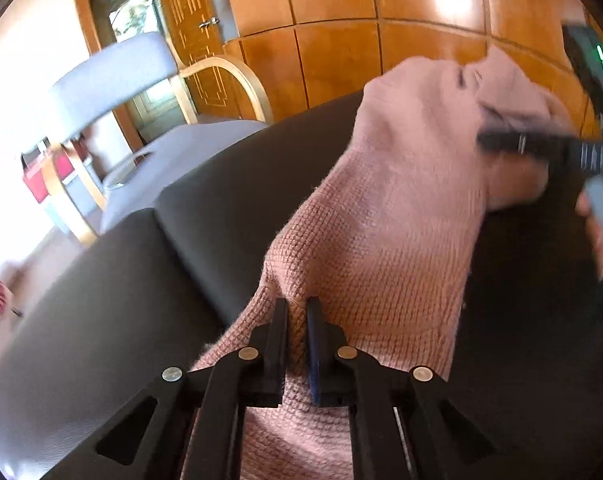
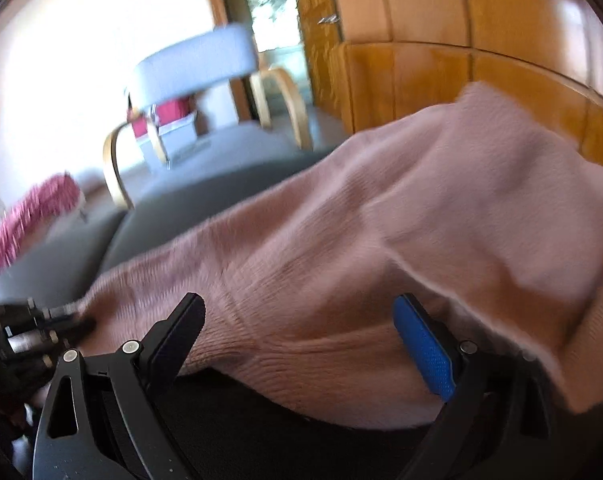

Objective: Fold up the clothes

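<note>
A pink knitted sweater (image 1: 381, 220) lies bunched across dark grey cushions (image 1: 221, 200). My left gripper (image 1: 297, 308) is shut on a fold at the sweater's near edge, with the knit pinched between its black and blue pads. In the left wrist view, my right gripper (image 1: 497, 142) shows blurred at the far end of the sweater, with a hand (image 1: 597, 232) on its handle. In the right wrist view, my right gripper (image 2: 301, 336) stands wide open, and the sweater (image 2: 381, 220) spreads between and beyond its fingers without being pinched. My left gripper (image 2: 77, 322) appears there at the sweater's left tip.
A seam (image 1: 169, 236) divides the dark cushions. Behind them stands a chair with grey upholstery and bent wooden arms (image 1: 113, 80). A wooden panelled wall (image 1: 341, 40) and a door (image 1: 193, 20) close the back. A pink-red patterned cloth (image 2: 25, 220) lies off to the left.
</note>
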`<action>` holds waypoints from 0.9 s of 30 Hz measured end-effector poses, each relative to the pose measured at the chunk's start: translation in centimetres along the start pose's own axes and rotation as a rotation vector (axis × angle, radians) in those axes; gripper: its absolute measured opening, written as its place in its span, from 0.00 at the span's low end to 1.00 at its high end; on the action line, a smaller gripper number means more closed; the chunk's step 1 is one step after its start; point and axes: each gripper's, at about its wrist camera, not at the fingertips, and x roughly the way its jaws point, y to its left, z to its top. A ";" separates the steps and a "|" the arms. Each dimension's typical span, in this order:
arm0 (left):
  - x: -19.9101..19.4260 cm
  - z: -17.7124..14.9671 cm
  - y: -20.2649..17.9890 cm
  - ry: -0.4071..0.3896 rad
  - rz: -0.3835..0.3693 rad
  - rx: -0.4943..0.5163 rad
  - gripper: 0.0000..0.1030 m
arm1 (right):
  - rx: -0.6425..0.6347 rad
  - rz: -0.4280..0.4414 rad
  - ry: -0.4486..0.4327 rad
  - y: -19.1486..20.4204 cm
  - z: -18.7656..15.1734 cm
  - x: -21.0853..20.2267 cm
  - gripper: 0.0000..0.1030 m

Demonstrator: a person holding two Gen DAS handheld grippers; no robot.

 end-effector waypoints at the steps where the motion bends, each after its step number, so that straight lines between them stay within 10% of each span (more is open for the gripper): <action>1: -0.4 -0.8 0.6 0.010 0.013 -0.002 0.07 | 0.016 0.014 -0.012 -0.2 0.1 -0.5 0.94; 15: -6.9 -13.8 13.6 0.115 0.329 -0.159 0.08 | -0.173 0.278 0.051 9.1 -1.8 -2.7 0.94; 19: -8.6 -18.2 17.9 0.128 0.435 -0.256 0.08 | -0.277 0.216 -0.059 11.7 -2.4 -4.4 0.94; 27: -11.6 -22.6 23.8 0.032 0.318 -0.642 0.15 | -0.362 0.050 0.032 13.9 -3.8 -0.6 0.94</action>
